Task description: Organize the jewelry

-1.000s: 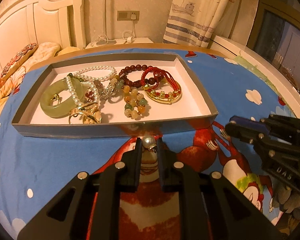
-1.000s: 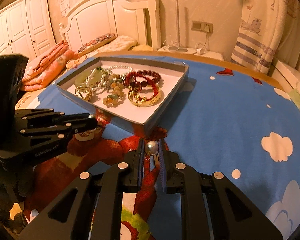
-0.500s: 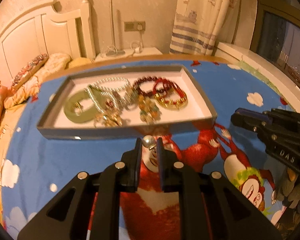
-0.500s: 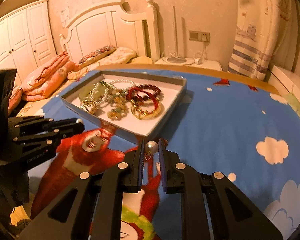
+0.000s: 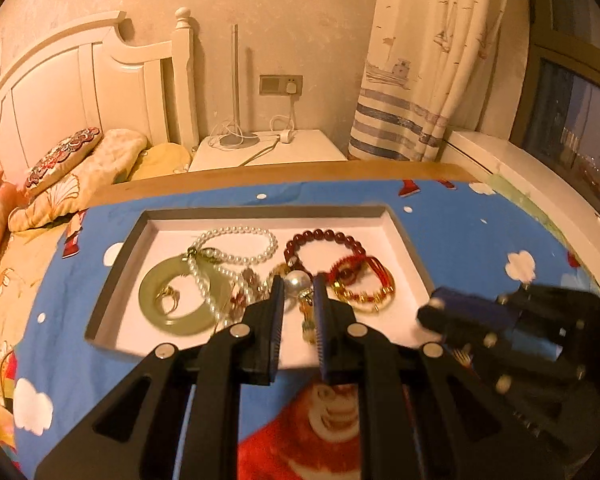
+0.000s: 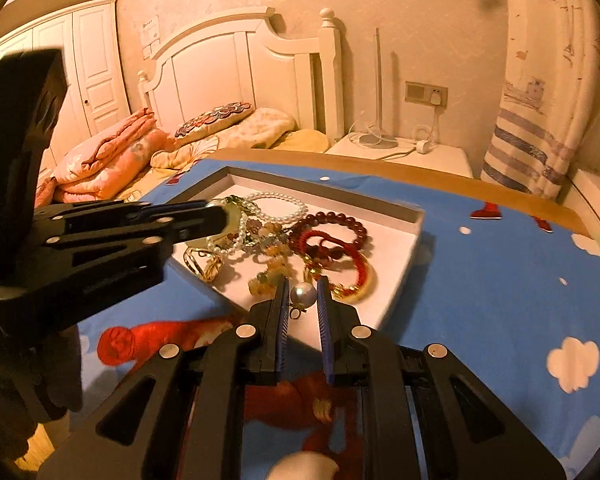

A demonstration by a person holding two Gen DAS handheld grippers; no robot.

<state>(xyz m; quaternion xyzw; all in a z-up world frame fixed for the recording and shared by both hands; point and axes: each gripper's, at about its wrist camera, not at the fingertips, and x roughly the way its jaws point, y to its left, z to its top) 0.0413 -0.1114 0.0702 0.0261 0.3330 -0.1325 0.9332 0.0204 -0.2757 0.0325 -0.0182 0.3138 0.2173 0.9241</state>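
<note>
Each gripper pinches a pearl earring between its fingers: the left gripper (image 5: 296, 286) is clamped on a pearl (image 5: 297, 282) with a small gold fitting hanging below it, and the right gripper (image 6: 302, 294) is clamped on a matching pearl (image 6: 303, 294) whose gold hook dangles just under the fingertips. Both pearls sit right at the finger ends, over the near part of the tray (image 5: 404, 236), which lies on the blue cartoon cloth of the tabletop (image 5: 480, 248). Beyond the left fingers, inside the tray, lie a jade bangle (image 5: 148, 292) to the left, a pearl strand (image 5: 240, 236) draped over its rim, a dark red bead bracelet (image 5: 328, 236) straight ahead, and a red cord bracelet (image 5: 364, 268) on a gold bangle to the right; mixed stone beads (image 6: 272, 264) and a gold ring piece (image 6: 198, 266) sit just ahead of and left of the right fingers. Most of the jewelry appears already gathered in the tray, though it overlaps in a loose heap rather than being laid apart. What seems left is to lower the two earrings onto the bare white floor at the tray's near edge and let go; whether further sorting is meant cannot be told. No loose jewelry shows on the cloth outside the tray.
</note>
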